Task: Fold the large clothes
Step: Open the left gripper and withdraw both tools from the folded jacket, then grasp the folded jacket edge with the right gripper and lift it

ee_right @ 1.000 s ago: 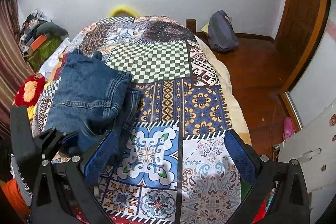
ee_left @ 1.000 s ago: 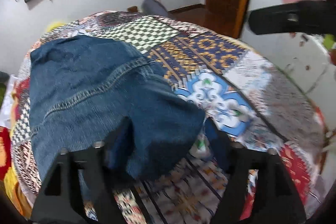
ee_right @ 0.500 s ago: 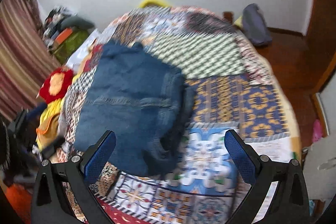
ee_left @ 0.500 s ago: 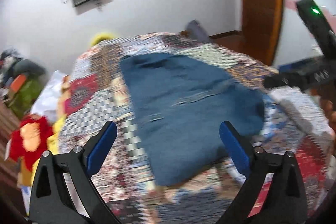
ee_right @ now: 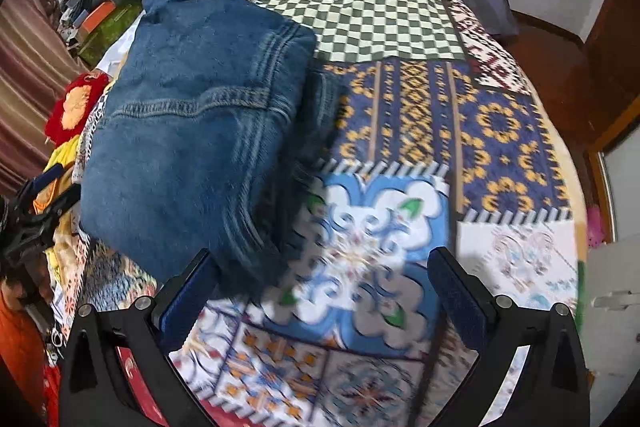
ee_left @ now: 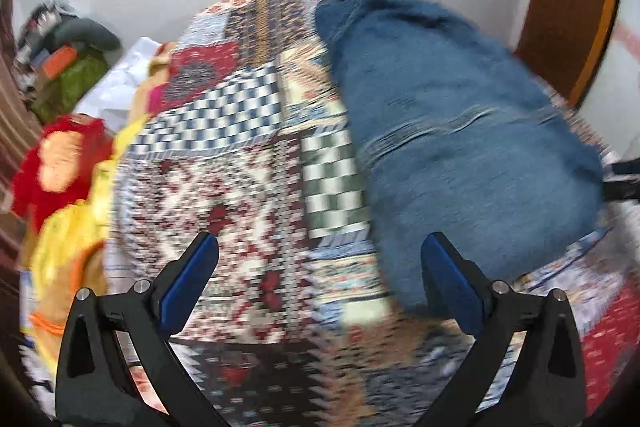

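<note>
Now folded jeans (ee_right: 192, 131) lie on patchwork bedspread (ee_right: 500, 123); left gripper (ee_left: 320, 267) opening, empty, right gripper (ee_right: 320, 279) wide, empty; nudging the thick bundle's edge could unroll it.

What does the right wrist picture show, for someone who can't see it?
Folded blue jeans lie on a patchwork quilt covering a bed. The right gripper hangs open above the quilt, its left finger beside the jeans.

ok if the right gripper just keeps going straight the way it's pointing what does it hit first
Most likely the patchwork bedspread, on its blue-and-white floral patch. The right gripper stands open and empty. The folded jeans lie just beside its left finger, though depth is unclear.
</note>
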`<state>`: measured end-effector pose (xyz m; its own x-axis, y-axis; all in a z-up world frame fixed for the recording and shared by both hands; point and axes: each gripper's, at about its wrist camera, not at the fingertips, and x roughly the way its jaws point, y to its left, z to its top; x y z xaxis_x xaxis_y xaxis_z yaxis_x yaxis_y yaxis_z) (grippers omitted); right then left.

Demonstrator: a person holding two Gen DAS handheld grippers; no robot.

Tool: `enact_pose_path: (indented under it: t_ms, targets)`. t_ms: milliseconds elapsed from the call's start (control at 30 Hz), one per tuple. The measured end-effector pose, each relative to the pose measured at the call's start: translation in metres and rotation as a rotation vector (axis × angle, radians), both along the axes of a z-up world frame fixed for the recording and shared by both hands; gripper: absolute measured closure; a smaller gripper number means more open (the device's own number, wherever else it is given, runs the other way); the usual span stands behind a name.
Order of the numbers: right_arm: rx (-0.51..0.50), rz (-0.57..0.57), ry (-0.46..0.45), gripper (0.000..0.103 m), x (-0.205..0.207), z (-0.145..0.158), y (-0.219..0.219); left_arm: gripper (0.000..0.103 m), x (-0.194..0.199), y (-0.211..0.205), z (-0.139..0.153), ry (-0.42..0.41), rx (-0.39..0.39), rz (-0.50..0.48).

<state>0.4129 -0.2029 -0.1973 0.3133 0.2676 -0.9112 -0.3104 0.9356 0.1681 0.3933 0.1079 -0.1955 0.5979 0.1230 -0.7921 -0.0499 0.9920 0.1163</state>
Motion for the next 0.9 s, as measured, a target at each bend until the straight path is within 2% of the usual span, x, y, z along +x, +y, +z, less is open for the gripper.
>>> enact_pose_path:
  t_ms: [67, 167, 267, 400, 533, 633, 800, 900]
  targets:
    - [-0.072, -0.002, -0.057, 0.000, -0.004, 0.011, -0.004, 0.000, 0.001, 0.006, 0.001, 0.002, 0.036, -0.001]
    - [-0.109, 0.013, -0.137, 0.000, -0.008, 0.029, -0.006, 0.000, -0.002, 0.014, 0.012, -0.022, 0.053, -0.004]
    - [-0.086, 0.006, -0.186, 0.000, -0.001, 0.049, -0.005, 0.000, 0.005, 0.018, 0.030, -0.060, 0.041, -0.015]
    - [-0.007, 0.000, -0.218, 0.000, 0.025, 0.068, 0.010, 0.000, 0.031, 0.022, 0.054, -0.113, -0.018, -0.028]
    - [0.051, 0.007, -0.188, 0.000, 0.058, 0.071, 0.035, 0.000, 0.066, 0.019, 0.064, -0.133, -0.049, -0.041]
    - [0.103, 0.042, -0.119, 0.000, 0.084, 0.062, 0.061, 0.000, 0.099, 0.014, 0.061, -0.107, -0.078, -0.060]
    - [0.116, 0.118, -0.017, 0.000, 0.126, 0.037, 0.113, 0.000, 0.157, 0.009, 0.038, -0.032, -0.126, -0.079]
    - [0.108, 0.152, 0.014, 0.000, 0.148, 0.022, 0.134, 0.000, 0.178, 0.006, 0.027, -0.024, -0.141, -0.074]
